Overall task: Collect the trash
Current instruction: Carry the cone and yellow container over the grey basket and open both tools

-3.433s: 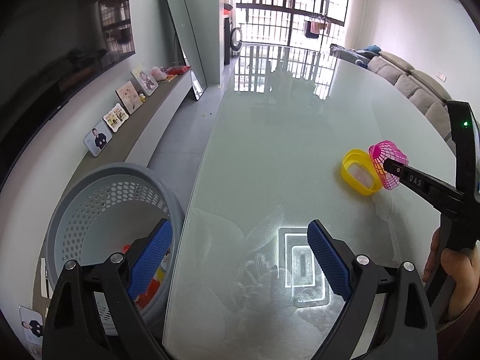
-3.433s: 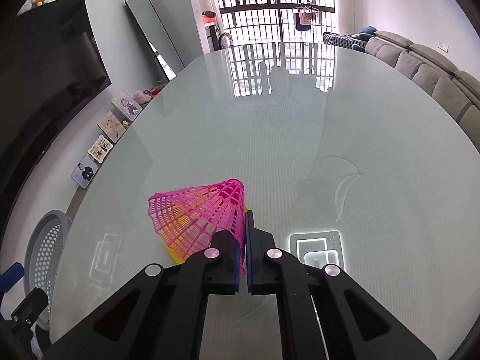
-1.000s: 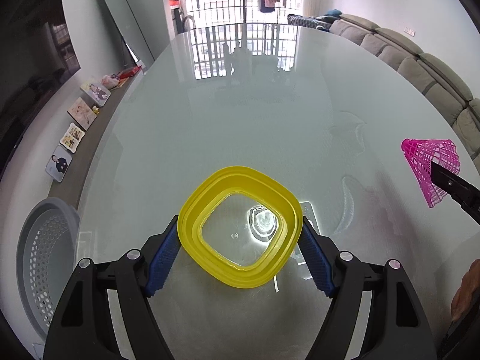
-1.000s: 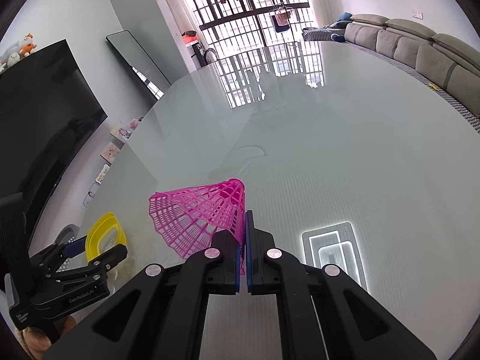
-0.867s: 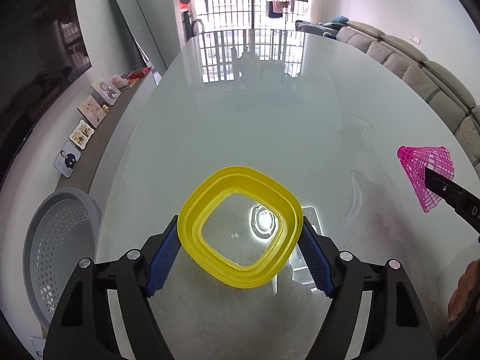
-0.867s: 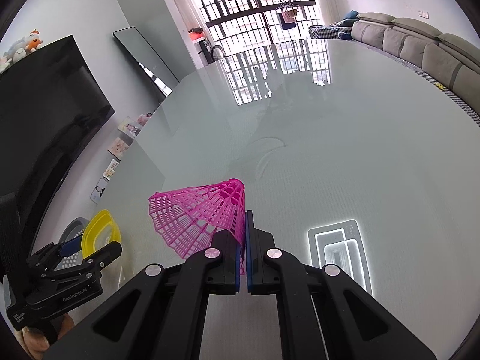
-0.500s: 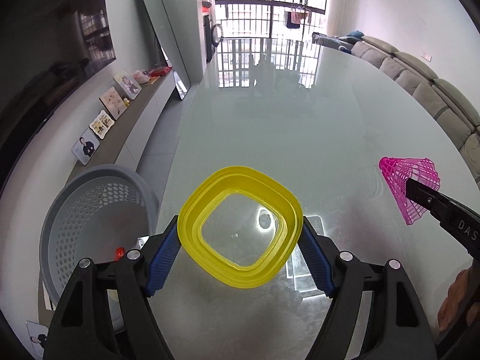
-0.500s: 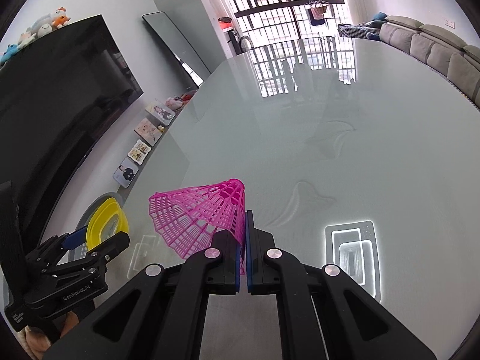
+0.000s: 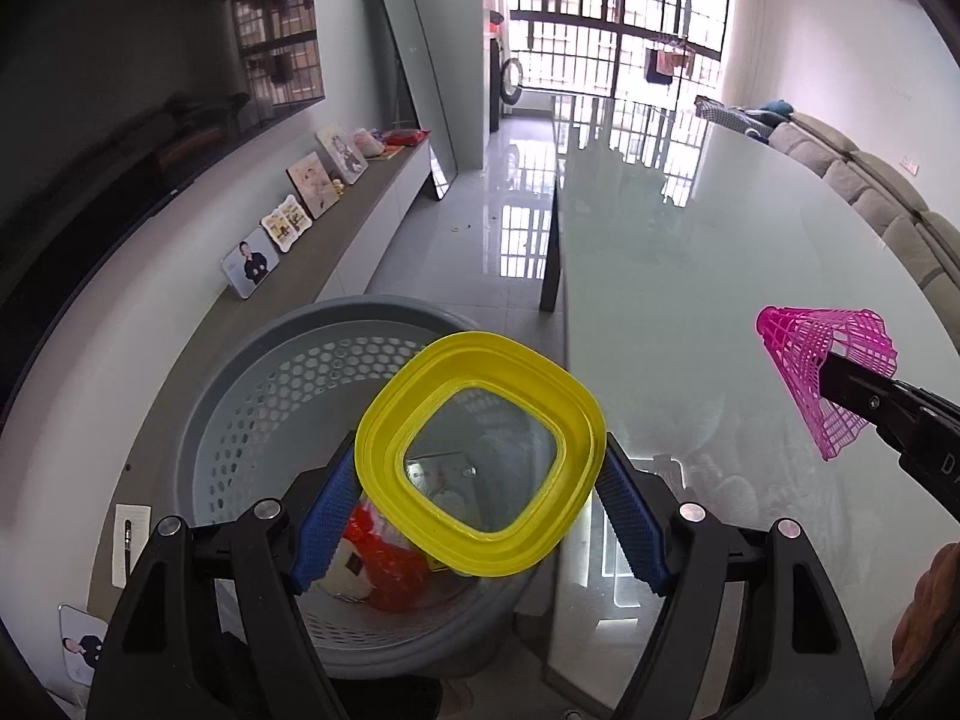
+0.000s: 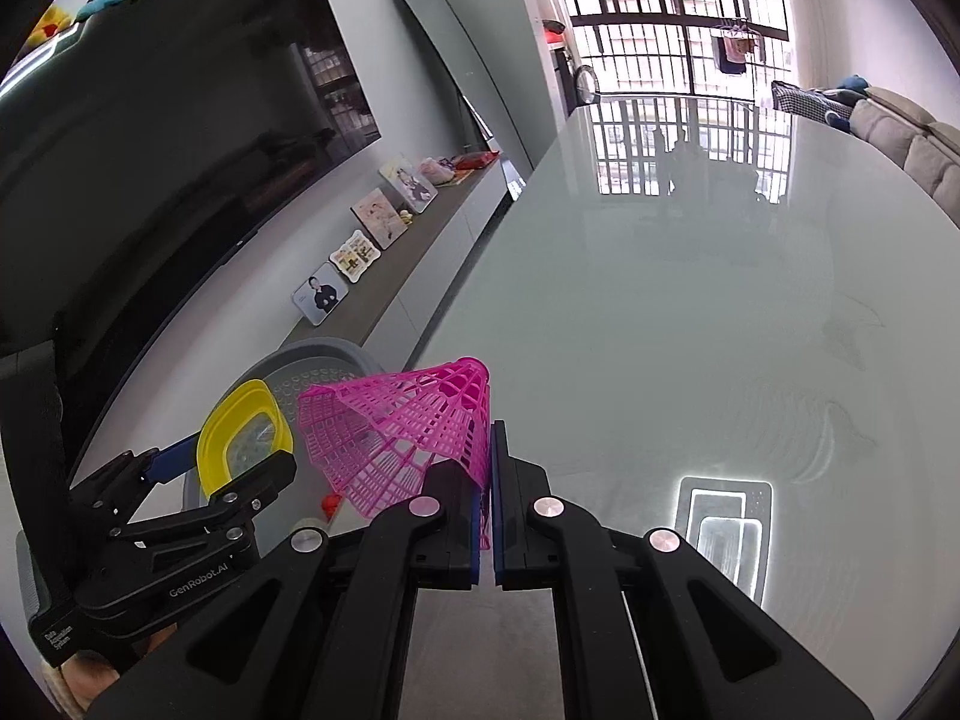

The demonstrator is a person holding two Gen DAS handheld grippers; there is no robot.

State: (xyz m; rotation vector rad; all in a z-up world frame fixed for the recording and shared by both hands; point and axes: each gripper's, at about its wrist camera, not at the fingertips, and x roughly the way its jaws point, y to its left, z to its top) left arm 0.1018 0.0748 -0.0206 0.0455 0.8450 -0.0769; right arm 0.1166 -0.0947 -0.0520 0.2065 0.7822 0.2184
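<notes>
Left gripper (image 9: 480, 498), pinching the yellow lid (image 9: 480, 453), now hangs over the grey basket (image 9: 240, 396), no longer over the table; drop is imminent. Right gripper (image 10: 487, 480), pressed together on the pink shuttlecock (image 10: 402, 432), trails beside the basket.

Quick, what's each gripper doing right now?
Left gripper: shut on the yellow square plastic lid.
Right gripper: shut on the pink plastic mesh shuttlecock.

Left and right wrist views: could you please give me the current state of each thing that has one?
Yellow lid: clamped in the left gripper, held above the basket.
Pink net cone: pinched by the right gripper, over the table.
Grey basket: on the floor, upright, trash inside.
</notes>
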